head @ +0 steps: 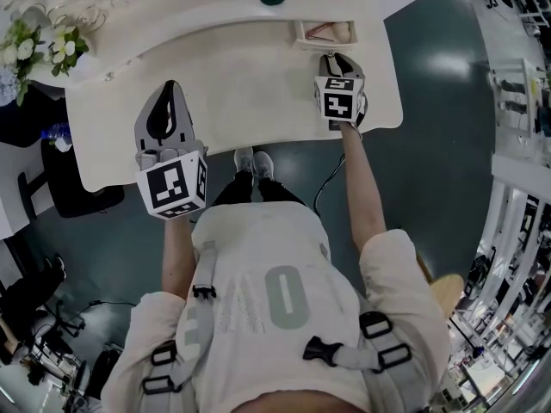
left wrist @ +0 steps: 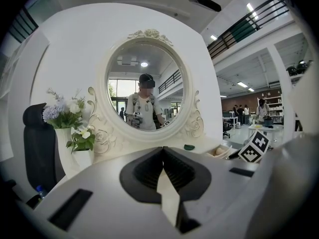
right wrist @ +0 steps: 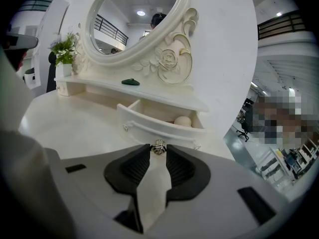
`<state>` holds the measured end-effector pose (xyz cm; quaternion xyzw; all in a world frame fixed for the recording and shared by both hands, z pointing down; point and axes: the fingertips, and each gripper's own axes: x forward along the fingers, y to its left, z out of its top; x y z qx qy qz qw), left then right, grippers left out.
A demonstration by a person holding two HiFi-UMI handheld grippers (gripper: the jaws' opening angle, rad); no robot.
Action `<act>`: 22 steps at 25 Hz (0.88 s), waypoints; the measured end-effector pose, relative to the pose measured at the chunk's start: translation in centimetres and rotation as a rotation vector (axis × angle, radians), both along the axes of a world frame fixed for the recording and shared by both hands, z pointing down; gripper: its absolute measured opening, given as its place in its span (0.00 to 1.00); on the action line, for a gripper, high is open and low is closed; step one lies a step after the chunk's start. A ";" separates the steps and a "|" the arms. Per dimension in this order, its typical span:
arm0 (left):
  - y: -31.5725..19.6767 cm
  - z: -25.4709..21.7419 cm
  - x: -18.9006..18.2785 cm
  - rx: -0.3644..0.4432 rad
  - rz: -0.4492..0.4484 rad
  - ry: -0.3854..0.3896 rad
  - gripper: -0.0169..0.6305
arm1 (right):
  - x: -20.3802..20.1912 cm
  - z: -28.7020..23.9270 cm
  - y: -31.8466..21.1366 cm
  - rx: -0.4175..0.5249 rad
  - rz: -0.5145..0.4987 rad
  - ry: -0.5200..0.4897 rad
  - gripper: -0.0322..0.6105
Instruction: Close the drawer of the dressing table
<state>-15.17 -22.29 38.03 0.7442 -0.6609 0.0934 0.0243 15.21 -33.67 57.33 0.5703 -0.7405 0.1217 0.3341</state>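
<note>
My right gripper (right wrist: pixel 158 152) half hides the knob (right wrist: pixel 158 147) pinched between its jaws, arm stretched forward. My left gripper (left wrist: pixel 163 152) hangs over the table (head: pixel 250 93), jaws together on nothing. Beyond, the drawer (right wrist: pixel 149 122) stands open, with a pale round thing (right wrist: pixel 182 121) inside that I cannot identify.

Drawer (right wrist: pixel 145 124) below mirror (right wrist: pixel 132 19), right of vase (right wrist: pixel 63 69)

I see bright, even overhead lighting; the white bench (head: pixel 258 93) nearly washes out. Both gripper views bend and darken at their edges, foregrounds soft.
</note>
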 end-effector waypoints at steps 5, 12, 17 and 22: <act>0.2 0.2 -0.2 -0.006 0.000 -0.003 0.06 | 0.0 -0.2 0.0 -0.005 0.010 -0.006 0.22; 0.1 0.1 -0.8 -0.007 -0.010 -0.004 0.06 | 0.1 -0.2 -0.2 -0.008 0.026 0.005 0.22; 0.1 0.3 -1.4 -0.010 -0.020 -0.005 0.06 | 0.1 -0.4 -0.7 -0.009 0.025 0.008 0.22; 0.2 0.7 -1.9 -0.022 -0.028 -0.009 0.06 | -0.2 -0.4 -1.1 -0.011 0.035 -0.002 0.22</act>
